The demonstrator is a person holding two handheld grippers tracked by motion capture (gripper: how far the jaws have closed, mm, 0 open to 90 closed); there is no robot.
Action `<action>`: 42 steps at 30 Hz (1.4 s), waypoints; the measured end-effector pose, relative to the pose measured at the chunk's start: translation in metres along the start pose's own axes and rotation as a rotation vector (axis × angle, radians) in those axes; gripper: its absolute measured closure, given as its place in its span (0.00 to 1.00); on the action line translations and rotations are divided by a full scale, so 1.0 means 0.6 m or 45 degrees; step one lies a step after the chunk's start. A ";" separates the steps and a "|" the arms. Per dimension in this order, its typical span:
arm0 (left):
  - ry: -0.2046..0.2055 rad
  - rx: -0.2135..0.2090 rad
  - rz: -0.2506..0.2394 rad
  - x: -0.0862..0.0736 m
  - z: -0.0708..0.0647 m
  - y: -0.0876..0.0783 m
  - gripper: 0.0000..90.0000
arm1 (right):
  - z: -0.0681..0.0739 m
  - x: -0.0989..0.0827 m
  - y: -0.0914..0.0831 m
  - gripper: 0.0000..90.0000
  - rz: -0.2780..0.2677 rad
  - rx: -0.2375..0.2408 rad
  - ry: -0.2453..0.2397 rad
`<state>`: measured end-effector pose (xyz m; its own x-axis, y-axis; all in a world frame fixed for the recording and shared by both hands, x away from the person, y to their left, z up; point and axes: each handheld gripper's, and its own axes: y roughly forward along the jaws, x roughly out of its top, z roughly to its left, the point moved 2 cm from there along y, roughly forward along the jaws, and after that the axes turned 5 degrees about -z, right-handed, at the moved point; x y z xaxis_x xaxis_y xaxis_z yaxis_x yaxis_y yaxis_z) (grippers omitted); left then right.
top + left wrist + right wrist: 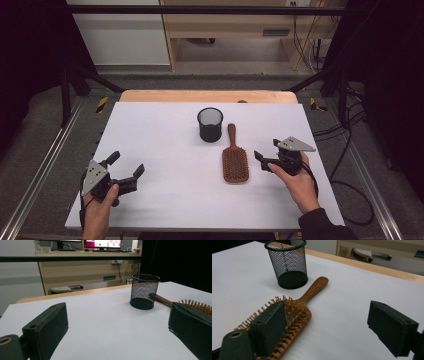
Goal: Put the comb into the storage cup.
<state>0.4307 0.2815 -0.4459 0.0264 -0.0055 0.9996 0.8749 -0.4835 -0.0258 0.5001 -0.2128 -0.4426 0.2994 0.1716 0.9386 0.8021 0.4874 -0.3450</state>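
Holding both claws wide open and empty, my right claw (266,161) is risking knocking the brush (235,162) at frame centre into the cup (210,124).

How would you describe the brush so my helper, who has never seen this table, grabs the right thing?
Look at the white table top and find the black mesh cup standing near its far middle. Just right of the cup, and nearer the person, lies the hairbrush, flat, bristles up, handle pointing away. It is the one brown wooden thing there, beside the right gripper.
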 end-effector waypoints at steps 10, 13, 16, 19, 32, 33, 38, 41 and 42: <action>0.006 -0.005 0.001 0.001 -0.002 0.000 0.03 | 0.019 0.027 0.039 0.36 0.066 0.006 -0.038; 0.007 -0.004 -0.002 0.001 -0.002 0.000 0.03 | 0.025 0.032 0.049 0.44 0.074 0.021 -0.043; 0.005 -0.004 -0.001 0.001 -0.001 0.000 0.03 | 0.032 0.035 0.059 0.51 0.100 0.033 -0.066; 0.006 -0.006 -0.002 0.001 -0.002 0.000 0.03 | 0.035 0.037 0.065 0.55 0.114 0.033 -0.070; 0.013 -0.013 -0.002 0.003 -0.002 0.000 0.03 | 0.050 0.034 0.100 0.77 0.149 0.064 -0.074; 0.013 -0.013 -0.002 0.003 -0.002 0.000 0.04 | 0.050 0.034 0.100 0.77 0.149 0.064 -0.074; 0.016 -0.017 -0.002 0.003 -0.003 0.001 0.04 | 0.053 0.031 0.106 0.84 0.160 0.081 -0.077; 0.018 -0.018 0.000 0.003 -0.003 0.001 0.04 | 0.055 0.030 0.110 0.89 0.160 0.087 -0.085; 0.018 -0.018 0.000 0.003 -0.002 0.001 0.04 | 0.056 0.030 0.110 0.90 0.160 0.090 -0.084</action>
<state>0.4304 0.2800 -0.4442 0.0194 -0.0182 0.9996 0.8680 -0.4959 -0.0258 0.5413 -0.1486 -0.4483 0.3587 0.2895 0.8874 0.7215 0.5172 -0.4604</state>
